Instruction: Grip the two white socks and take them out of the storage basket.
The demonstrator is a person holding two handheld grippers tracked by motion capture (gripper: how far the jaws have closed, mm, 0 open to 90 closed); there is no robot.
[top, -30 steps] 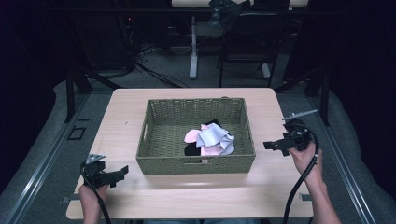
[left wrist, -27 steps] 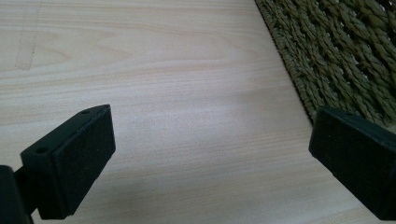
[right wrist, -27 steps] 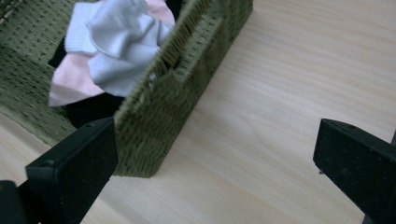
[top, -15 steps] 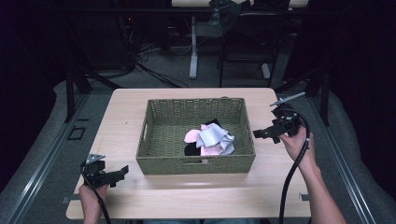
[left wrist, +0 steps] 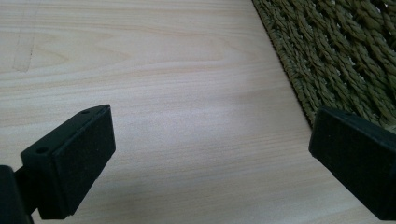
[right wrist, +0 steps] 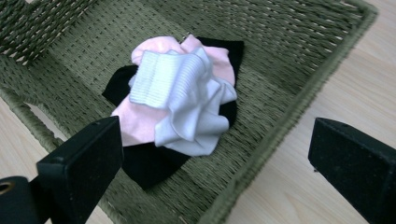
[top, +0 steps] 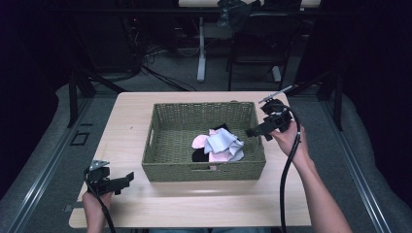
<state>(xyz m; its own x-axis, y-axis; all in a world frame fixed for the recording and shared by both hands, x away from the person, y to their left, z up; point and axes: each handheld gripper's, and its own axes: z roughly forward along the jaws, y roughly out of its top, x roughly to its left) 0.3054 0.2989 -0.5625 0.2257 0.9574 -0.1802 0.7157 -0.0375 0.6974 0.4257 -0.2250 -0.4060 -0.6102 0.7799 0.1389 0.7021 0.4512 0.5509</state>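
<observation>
So from the high view, the green wicker basket sits mid-table with a heap of cloth bunched in its near right part. Looks like socks, pale blue-white on top of pink and black, but it's too small to count pieces. The right gripper hangs over the basket's right rim, aimed at the heap and not touching it. The left gripper sits low at the near left, just beside the basket's front wall.

Left gripper view: jaws wide apart over bare wood, the right one cut off by the frame edge, basket weave at the top right.

Right gripper view: jaws spread wide and empty, both partly cropped. A ribbed white sock lies crumpled over pink and black fabric, whose shapes are mostly buried.
</observation>
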